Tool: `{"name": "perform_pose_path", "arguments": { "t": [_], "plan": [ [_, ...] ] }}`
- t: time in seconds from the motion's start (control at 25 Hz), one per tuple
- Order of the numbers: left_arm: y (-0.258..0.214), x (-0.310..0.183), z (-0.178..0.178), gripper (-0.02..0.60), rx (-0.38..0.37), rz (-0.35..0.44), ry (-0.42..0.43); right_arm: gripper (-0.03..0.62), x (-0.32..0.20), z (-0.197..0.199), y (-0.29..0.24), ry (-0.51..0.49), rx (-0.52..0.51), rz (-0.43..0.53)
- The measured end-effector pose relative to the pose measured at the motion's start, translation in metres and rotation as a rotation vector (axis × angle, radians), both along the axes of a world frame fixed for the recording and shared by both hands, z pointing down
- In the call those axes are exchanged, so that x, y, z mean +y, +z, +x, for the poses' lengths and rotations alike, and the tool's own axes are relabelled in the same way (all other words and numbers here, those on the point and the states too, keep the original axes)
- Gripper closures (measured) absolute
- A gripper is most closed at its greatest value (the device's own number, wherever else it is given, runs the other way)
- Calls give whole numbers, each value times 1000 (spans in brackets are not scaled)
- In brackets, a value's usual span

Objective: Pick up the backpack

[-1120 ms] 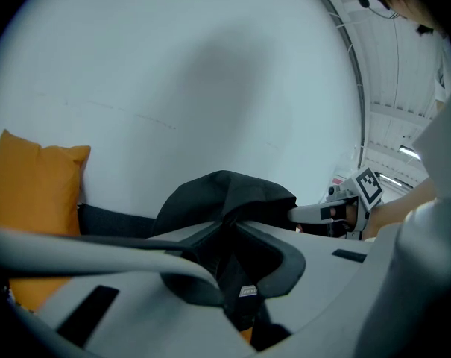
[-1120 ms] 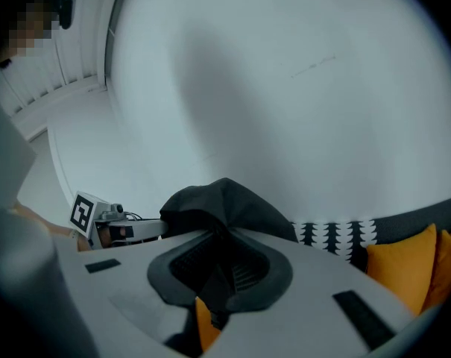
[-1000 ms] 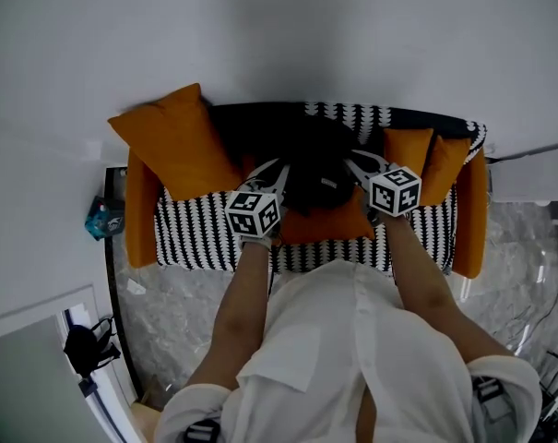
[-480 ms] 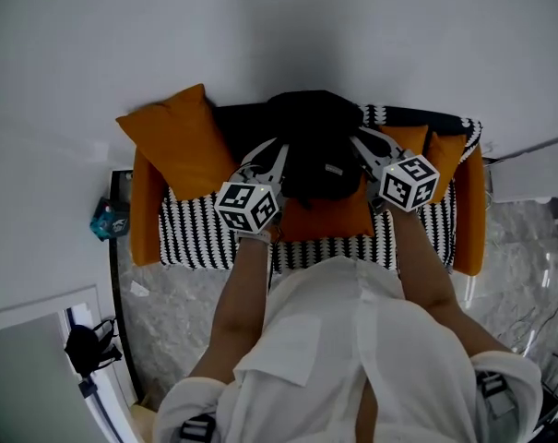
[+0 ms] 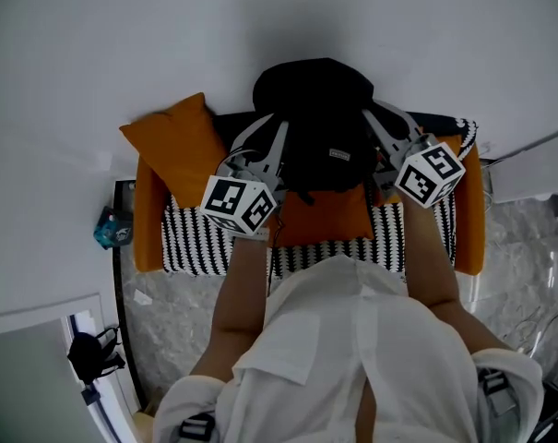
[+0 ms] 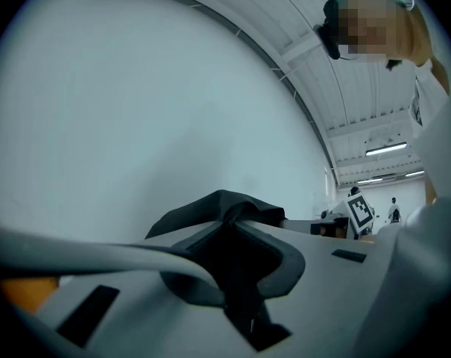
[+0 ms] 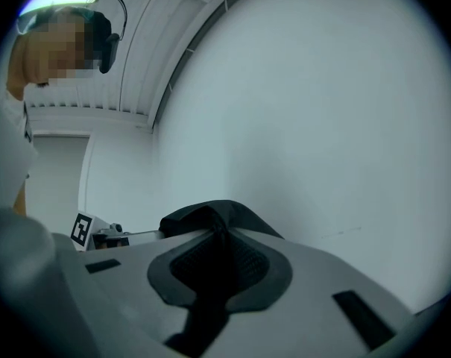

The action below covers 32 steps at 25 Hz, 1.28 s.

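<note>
In the head view a black backpack [image 5: 320, 123] hangs in the air above the sofa, in front of the white wall. My left gripper [image 5: 275, 135] grips its left side and my right gripper [image 5: 376, 124] its right side. The left gripper view shows the jaws shut on a fold of black backpack fabric [image 6: 224, 206]. In the right gripper view the jaws pinch another black fold [image 7: 210, 216] the same way. Most of the backpack lies outside both gripper views.
Below stands a sofa [image 5: 200, 233] with a black-and-white patterned seat, orange arms and orange cushions [image 5: 172, 141]. A small teal thing [image 5: 110, 229] lies on the marble floor at the left. White furniture [image 5: 528, 169] stands at the right. The wall is close behind.
Both grippers have risen together with the backpack held between them. It has come up off the sofa seat and now hangs higher against the wall.
</note>
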<state>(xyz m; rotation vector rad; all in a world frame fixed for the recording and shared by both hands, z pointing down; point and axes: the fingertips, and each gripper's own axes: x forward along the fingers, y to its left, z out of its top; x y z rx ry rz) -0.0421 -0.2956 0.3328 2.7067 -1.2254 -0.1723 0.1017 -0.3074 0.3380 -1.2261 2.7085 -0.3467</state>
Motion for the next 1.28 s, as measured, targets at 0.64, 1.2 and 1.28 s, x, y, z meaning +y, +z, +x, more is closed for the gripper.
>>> {"name": "perform_pose_path", "arguments": {
  "t": [0.64, 1.2, 1.28],
  "plan": [
    [-47, 13, 9, 522, 20, 95, 7, 551, 18, 9, -54, -7, -19, 117],
    [-50, 15, 7, 522, 29, 97, 11, 551, 17, 7, -57, -14, -22, 128],
    [-48, 14, 7, 522, 33, 93, 9, 552, 16, 7, -54, -16, -23, 123]
  ]
}}
